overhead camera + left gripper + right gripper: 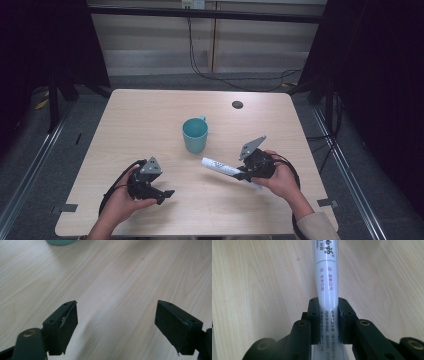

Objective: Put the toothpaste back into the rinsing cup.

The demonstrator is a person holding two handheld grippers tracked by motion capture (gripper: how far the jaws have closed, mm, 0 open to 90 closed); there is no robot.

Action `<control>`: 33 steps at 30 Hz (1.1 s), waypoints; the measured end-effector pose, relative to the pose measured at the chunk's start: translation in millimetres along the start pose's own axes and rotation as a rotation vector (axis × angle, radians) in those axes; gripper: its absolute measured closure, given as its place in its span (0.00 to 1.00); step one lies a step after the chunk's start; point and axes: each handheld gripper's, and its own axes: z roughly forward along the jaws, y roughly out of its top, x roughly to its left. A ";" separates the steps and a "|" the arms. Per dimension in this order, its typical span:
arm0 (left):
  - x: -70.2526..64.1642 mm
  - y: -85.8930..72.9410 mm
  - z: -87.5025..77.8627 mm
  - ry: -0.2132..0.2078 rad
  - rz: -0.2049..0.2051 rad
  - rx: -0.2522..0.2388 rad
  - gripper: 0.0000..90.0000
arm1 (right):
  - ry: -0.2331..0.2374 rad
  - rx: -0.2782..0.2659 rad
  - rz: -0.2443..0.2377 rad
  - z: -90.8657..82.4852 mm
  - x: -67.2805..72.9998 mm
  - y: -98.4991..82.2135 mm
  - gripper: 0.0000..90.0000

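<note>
Nearest the bottom edge of the high view: two hands, each with a gripper. Left gripper point(162, 195) low over the front-left part of the table point(150, 110), jaws spread wide with nothing but bare wood between them, as seen along its own view point(116, 322). No earlier picture to compare, so nothing to say about jaw motion.

Right gripper point(241, 175) at the front right, clamped on a white tube point(222, 167). Along the right gripper's own view point(329, 320), jaws pressed against both sides of the tube point(327, 277), gripped near its flat crimped end, printed body reaching away beyond the pads. In the high view, tube tilted, seemingly lifted off the wood, long axis running from the right hand up and leftward, free end aimed roughly at the base of the cup.

Farther back, near the middle of the table: teal cup point(195, 134), upright, mouth open upward, handle at the rear; its base just visible at the top of the left gripper view point(60, 242). Apart from the tube tip, no contact.

Likely step: carrying the tube to the cup, then tipping it upright to drop it in. Right hand nearer and already loaded; cup beyond and left of the tube's free end. Risk: tip catching the rim and tipping the cup.

Beyond that, a small dark round hole point(237, 104) near the far edge.
</note>
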 end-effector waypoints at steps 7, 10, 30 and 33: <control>-4.6 21.1 0.1 0.001 0.067 0.027 0.22 | 0.007 0.009 -0.014 -1.6 2.6 2.9 0.83; -6.1 31.4 1.3 -0.007 0.084 0.037 0.23 | 0.018 0.025 -0.033 -0.9 5.6 6.5 0.84; -23.6 77.0 8.2 -0.009 0.237 0.090 0.31 | 0.068 0.031 -0.103 11.0 19.0 29.1 0.83; -25.7 82.4 10.0 -0.008 0.258 0.105 0.32 | 0.073 0.032 -0.112 12.8 21.7 31.7 0.83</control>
